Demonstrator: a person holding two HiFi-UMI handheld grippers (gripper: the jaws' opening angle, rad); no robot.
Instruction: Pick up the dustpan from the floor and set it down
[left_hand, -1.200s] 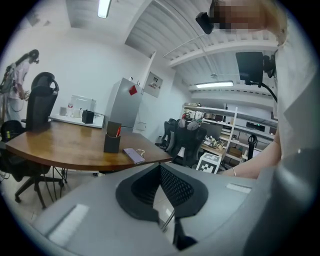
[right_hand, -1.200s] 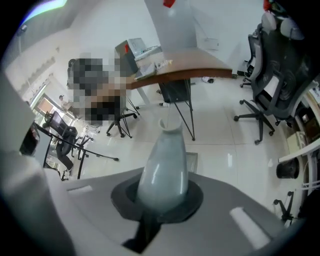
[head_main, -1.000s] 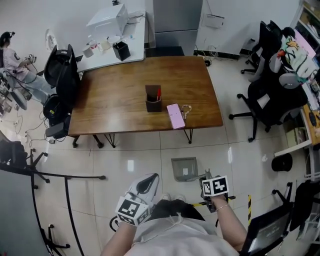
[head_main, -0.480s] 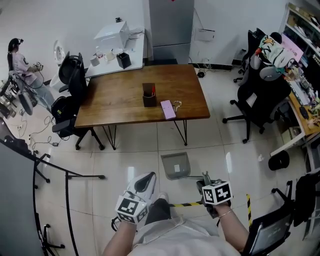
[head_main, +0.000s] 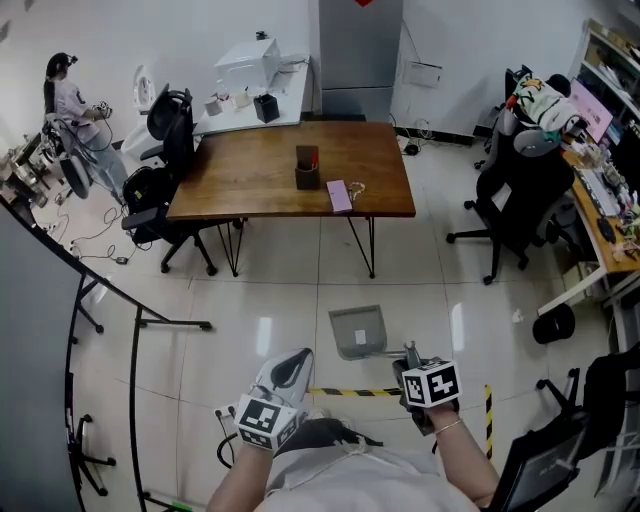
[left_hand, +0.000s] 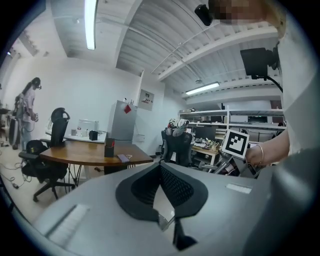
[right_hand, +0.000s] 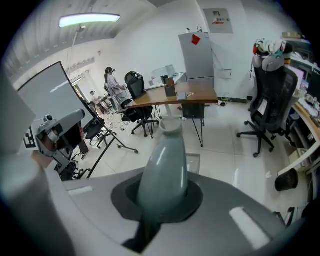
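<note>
The grey dustpan (head_main: 357, 330) hangs in front of me over the white floor tiles, its handle running back to my right gripper (head_main: 411, 353). In the right gripper view the rounded grey handle (right_hand: 164, 162) fills the space between the jaws, which are shut on it, and the pan (right_hand: 192, 162) shows past it above the floor. My left gripper (head_main: 298, 360) is held beside it on the left, apart from the dustpan. In the left gripper view its dark pads (left_hand: 170, 187) meet with nothing between them.
A wooden table (head_main: 270, 185) with a pen holder and a pink book stands ahead. Black office chairs (head_main: 515, 190) are at the right and one at the left (head_main: 165, 150). Yellow-black floor tape (head_main: 345, 392) lies near my feet. A black stand's legs (head_main: 140, 322) spread at left.
I have backed away from the table, which now looks farther off. The dustpan came along in my right gripper and both grippers kept their grip state.
</note>
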